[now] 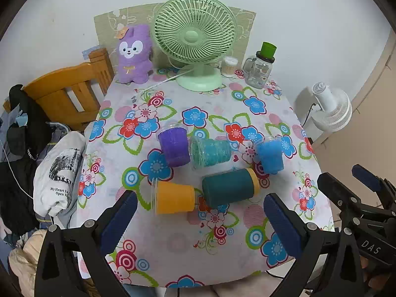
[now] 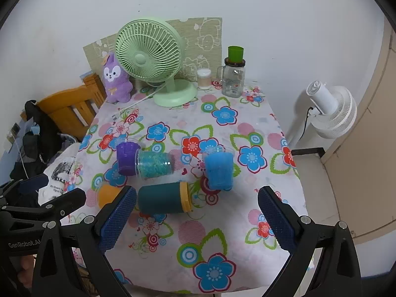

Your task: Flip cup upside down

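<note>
Several cups rest on the flowered tablecloth point(image 1: 173, 242). A purple cup point(image 1: 173, 147) and a blue cup point(image 1: 270, 154) stand mouth down. A teal clear cup point(image 1: 210, 151), a yellow cup point(image 1: 174, 200) and a dark green cup with a yellow rim point(image 1: 229, 190) lie on their sides. My left gripper point(image 1: 200, 220) is open and empty, just short of the yellow and dark green cups. My right gripper point(image 2: 196, 220) is open and empty, near the dark green cup point(image 2: 162, 198); the blue cup point(image 2: 219, 170) stands beyond it.
A green desk fan point(image 1: 195, 37), a purple plush toy point(image 1: 135, 54), a glass jar with a green cap point(image 1: 259, 68) and a small jar point(image 1: 229, 65) stand at the table's far edge. A wooden chair point(image 1: 66, 94) and clothes point(image 1: 57, 175) are left; a white fan point(image 1: 331, 109) right.
</note>
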`<state>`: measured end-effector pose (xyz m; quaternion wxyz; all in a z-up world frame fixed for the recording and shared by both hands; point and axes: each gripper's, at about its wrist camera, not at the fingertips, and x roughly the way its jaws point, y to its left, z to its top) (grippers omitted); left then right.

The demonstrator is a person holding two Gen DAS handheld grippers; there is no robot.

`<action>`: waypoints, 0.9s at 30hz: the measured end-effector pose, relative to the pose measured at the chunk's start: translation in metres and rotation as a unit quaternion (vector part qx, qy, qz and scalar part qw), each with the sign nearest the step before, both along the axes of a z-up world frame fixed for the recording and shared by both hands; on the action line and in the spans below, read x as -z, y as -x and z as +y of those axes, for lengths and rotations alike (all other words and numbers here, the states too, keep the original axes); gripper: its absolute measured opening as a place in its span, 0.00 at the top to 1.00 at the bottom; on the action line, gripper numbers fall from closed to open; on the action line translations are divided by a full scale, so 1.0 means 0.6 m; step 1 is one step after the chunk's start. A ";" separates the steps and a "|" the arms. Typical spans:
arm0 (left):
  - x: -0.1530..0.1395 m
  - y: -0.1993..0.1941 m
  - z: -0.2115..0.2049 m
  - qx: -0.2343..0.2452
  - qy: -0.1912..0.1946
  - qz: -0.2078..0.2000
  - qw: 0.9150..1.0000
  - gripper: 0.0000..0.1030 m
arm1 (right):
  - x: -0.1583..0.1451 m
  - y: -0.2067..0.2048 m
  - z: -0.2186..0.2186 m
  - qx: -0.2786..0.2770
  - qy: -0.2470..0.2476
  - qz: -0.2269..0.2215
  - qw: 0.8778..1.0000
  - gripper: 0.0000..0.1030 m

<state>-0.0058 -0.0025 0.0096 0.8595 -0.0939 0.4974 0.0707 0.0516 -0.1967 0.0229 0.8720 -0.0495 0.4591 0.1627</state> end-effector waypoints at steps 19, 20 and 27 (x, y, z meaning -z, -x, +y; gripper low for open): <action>-0.007 0.003 0.000 0.012 0.006 -0.012 1.000 0.00 | -0.012 0.008 -0.006 0.016 0.001 -0.008 1.000 0.03; -0.008 0.004 0.000 0.013 0.006 -0.013 1.000 0.00 | -0.013 0.008 -0.006 0.017 0.000 -0.008 1.000 0.03; -0.010 0.006 0.006 0.010 0.006 -0.016 1.000 0.00 | -0.015 0.007 0.001 0.013 -0.004 -0.009 1.000 0.03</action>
